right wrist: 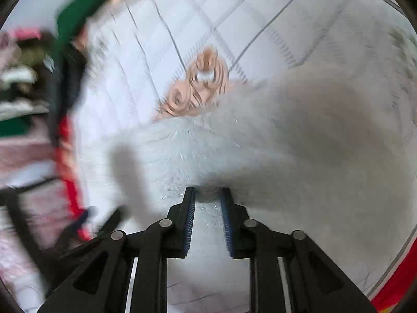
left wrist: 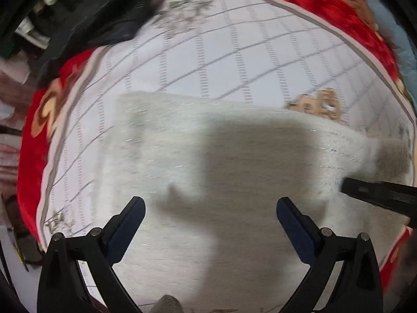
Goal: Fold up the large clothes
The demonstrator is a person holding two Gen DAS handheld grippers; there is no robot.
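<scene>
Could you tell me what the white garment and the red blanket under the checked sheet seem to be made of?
The white garment looks like a fuzzy, long-pile knit or faux fur: fine hairs stand out and glint along its edge, though blur leaves the weave unclear. The red blanket looks like plush fleece with a soft sheen and a printed flower pattern. The checked sheet seems a smooth, matte woven cloth.

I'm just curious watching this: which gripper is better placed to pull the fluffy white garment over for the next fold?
Probably the right gripper: white garment fabric sits between its narrow jaws. The left gripper is wide open, holding nothing.
</scene>
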